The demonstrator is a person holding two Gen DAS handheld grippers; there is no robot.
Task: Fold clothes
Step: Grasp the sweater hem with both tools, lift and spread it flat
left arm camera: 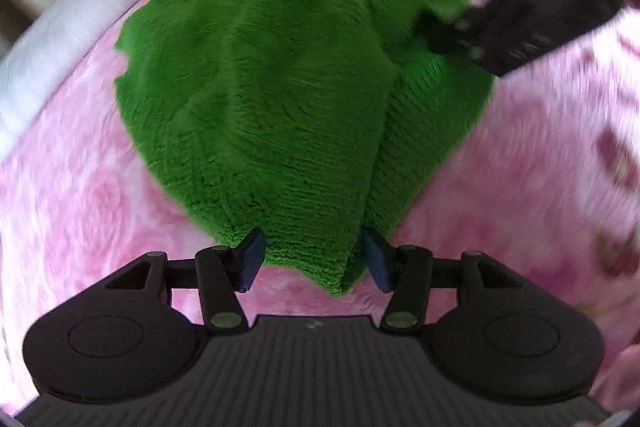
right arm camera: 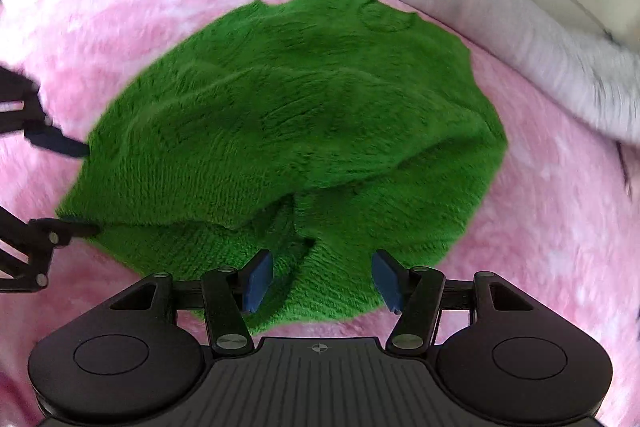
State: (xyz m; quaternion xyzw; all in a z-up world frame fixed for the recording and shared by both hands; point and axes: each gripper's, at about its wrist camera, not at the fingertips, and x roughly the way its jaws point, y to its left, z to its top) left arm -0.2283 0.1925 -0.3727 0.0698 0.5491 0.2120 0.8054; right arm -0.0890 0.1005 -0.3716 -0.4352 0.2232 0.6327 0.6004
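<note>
Two grippers hang over a green sweater [left arm camera: 280,87] lying bunched on a fluffy pink blanket [left arm camera: 80,207]. The left gripper [left arm camera: 314,259] has its fingers apart around the sweater's near corner, not pressing it. The right gripper [right arm camera: 322,281] is likewise spread above the near hem.

No words, brand names, labels or numbers can be read anywhere in either wrist view.
</note>
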